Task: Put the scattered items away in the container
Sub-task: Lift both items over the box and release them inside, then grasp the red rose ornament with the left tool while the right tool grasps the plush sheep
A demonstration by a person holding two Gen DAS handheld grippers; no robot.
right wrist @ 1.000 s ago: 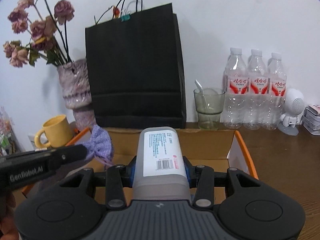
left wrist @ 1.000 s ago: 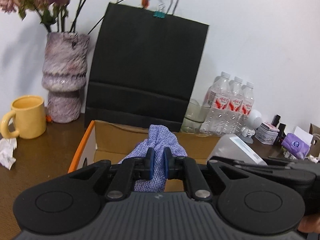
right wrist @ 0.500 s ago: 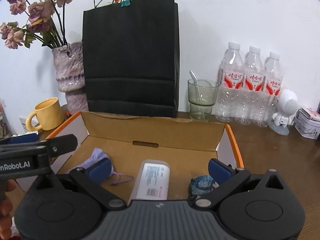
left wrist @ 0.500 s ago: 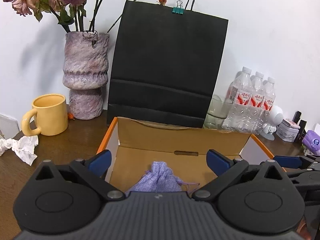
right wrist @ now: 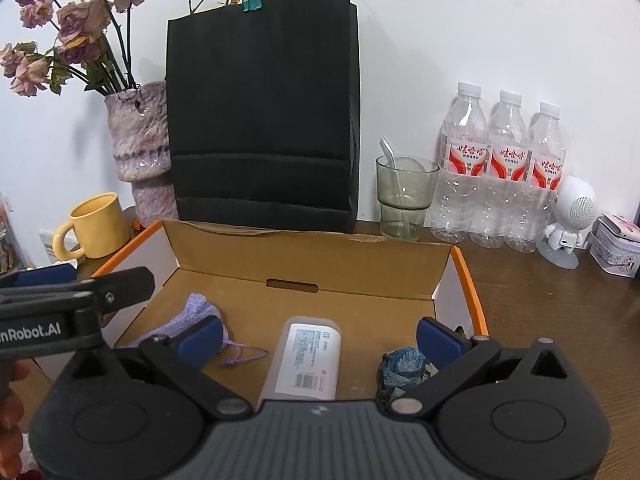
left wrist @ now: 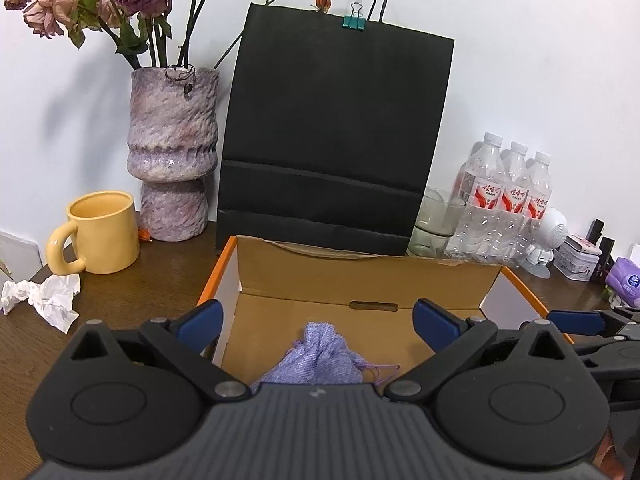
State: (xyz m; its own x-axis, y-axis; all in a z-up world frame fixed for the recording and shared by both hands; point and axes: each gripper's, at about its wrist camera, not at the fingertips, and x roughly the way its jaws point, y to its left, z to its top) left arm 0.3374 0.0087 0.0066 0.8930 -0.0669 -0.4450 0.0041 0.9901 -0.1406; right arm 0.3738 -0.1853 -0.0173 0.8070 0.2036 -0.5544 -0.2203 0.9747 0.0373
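1. Dark wooden desk (left wrist: 152,280), cluttered along the far wall: crumpled tissue (left wrist: 44,296) far left could be overlooked
2. Left gripper (left wrist: 316,322), jaws wide and empty, may snag the purple pouch (left wrist: 320,354) inside the cardboard box (right wrist: 304,256)
3. Right gripper (right wrist: 320,338), equally spread, might nudge the white bottle (right wrist: 306,360) below

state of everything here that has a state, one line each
left tool: open, empty
right tool: open, empty
cardboard box: open, lid flap up at the back
purple pouch: lying in the box, cinched shut
white case: lying flat in the box
black paper bag: upright, clipped shut at the top
water bottles: upright, capped
yellow mug: upright
glass: upright, spoon inside
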